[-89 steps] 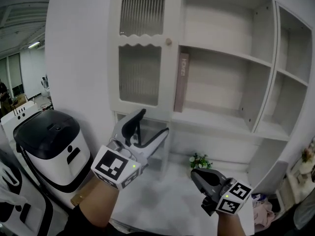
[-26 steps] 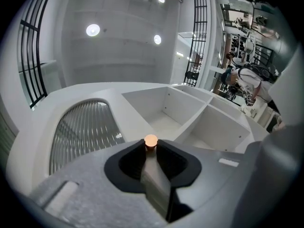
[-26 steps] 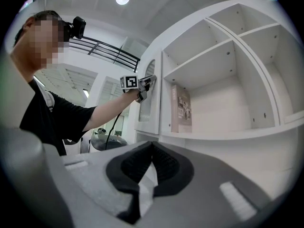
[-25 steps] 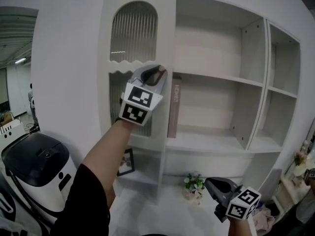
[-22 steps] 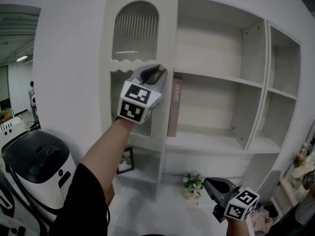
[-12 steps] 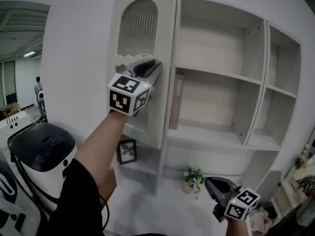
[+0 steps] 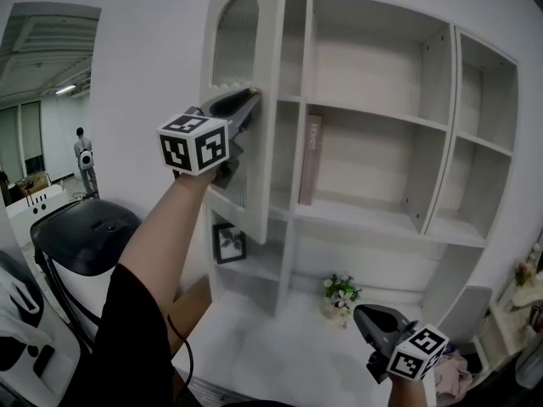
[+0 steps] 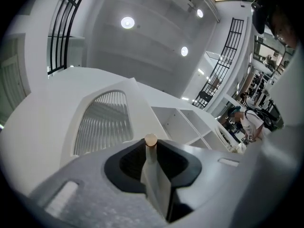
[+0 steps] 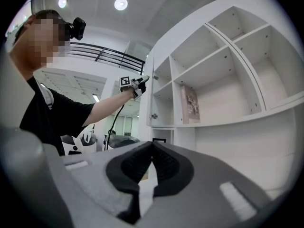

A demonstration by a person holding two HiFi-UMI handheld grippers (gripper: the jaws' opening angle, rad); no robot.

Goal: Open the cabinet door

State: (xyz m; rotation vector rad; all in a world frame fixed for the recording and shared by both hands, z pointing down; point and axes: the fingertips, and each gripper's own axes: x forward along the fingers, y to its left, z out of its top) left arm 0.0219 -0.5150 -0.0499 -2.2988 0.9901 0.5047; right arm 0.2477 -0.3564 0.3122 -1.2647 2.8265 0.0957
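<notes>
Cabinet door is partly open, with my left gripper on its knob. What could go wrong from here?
1. The left gripper holds only the small knob, by its thin stem at the jaw tips. As the cabinet door swings along its arc, the knob could slip out unless the wrist follows.
2. The gripper's body sits close to the door's ribbed glass, so a careless wrist roll might knock it.

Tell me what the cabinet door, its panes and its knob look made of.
The door looks like painted wood or board: flat matte white all over. The panes seem ribbed glass or acrylic: fine vertical ridges, translucent grey. The knob is likely bare wood: round, pale tan, dull.
</notes>
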